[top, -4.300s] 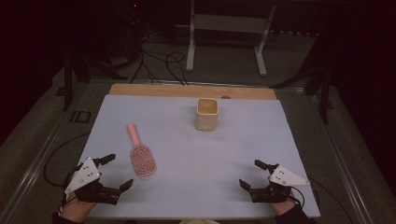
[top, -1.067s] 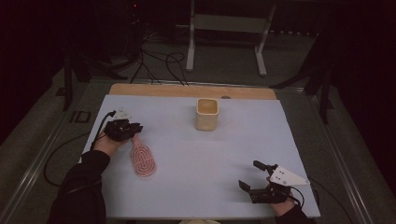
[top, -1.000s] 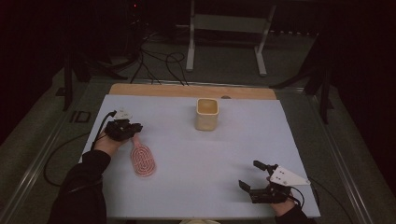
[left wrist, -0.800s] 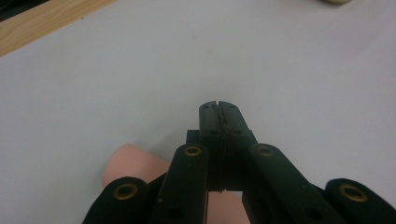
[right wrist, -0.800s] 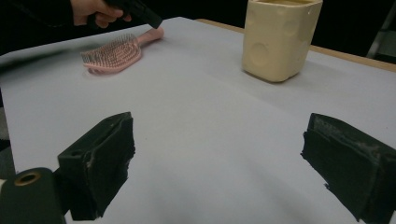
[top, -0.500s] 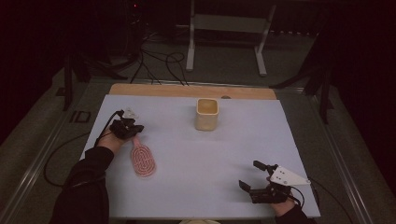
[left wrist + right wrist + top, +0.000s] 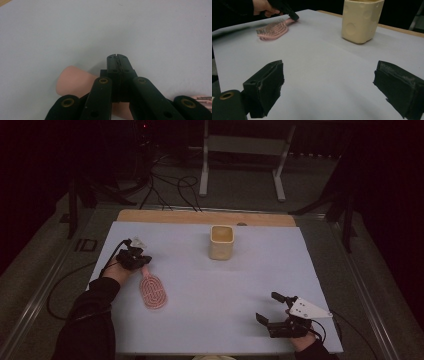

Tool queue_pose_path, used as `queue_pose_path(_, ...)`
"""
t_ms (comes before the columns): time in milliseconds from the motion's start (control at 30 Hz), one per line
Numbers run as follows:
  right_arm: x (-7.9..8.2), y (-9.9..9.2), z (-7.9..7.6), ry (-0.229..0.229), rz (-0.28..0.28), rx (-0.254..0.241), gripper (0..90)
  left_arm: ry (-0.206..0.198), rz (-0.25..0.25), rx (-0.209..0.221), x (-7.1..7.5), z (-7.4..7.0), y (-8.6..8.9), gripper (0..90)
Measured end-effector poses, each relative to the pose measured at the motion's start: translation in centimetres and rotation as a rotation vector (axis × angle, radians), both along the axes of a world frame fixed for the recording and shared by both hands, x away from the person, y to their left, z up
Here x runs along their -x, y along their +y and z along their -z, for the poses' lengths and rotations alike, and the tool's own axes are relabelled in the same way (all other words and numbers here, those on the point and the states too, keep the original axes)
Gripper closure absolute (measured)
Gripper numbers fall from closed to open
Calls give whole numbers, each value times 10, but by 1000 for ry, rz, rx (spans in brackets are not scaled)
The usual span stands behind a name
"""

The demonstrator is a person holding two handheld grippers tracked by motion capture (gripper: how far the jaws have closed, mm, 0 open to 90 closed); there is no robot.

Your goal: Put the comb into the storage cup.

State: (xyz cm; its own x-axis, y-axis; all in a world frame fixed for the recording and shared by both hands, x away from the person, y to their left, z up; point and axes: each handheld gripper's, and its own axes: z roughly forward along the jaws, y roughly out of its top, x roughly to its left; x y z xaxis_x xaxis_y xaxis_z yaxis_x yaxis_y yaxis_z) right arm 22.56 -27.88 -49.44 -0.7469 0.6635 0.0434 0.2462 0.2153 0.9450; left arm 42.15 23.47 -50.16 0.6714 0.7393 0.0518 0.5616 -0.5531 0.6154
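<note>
A pink hairbrush (image 7: 152,292) lies bristles up on the pale blue table cover, left of centre. My left gripper (image 7: 141,265) sits over its handle, held by a hand in a dark sleeve. In the left gripper view the jaws (image 7: 117,56) are shut, pad against pad. The pink handle (image 7: 72,81) crosses underneath them, not between the pads. My right gripper (image 7: 267,307) rests near the front right edge, open, with bare cover between its jaws (image 7: 329,82). From there the brush (image 7: 273,30) is far off at the upper left.
A cream square cup (image 7: 221,242) stands upright at the back centre, also seen in the right gripper view (image 7: 362,20). The pale blue cover (image 7: 225,310) ends at a wooden strip (image 7: 200,217) at the back. Cables and a metal stand lie on the floor beyond.
Since the oldest frame my left gripper has moved from the front left corner up to the brush handle. Over the last second it barely shifted. The right gripper and brush stayed put.
</note>
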Motion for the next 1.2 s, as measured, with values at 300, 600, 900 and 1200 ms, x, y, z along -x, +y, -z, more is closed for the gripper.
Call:
queue_pose_path(300,0,0,0,1,3,0,87,13,-25,5,4,-1,16,900)
queue_pose_path(600,0,0,0,5,5,1,87,40,-37,-25,10,-3,26,900)
queue_pose_path(900,0,0,-1,0,6,2,87,69,-47,-45,22,-5,42,900)
queue_pose_path(1200,0,0,0,5,8,7,87,86,-43,-74,33,-5,52,900)
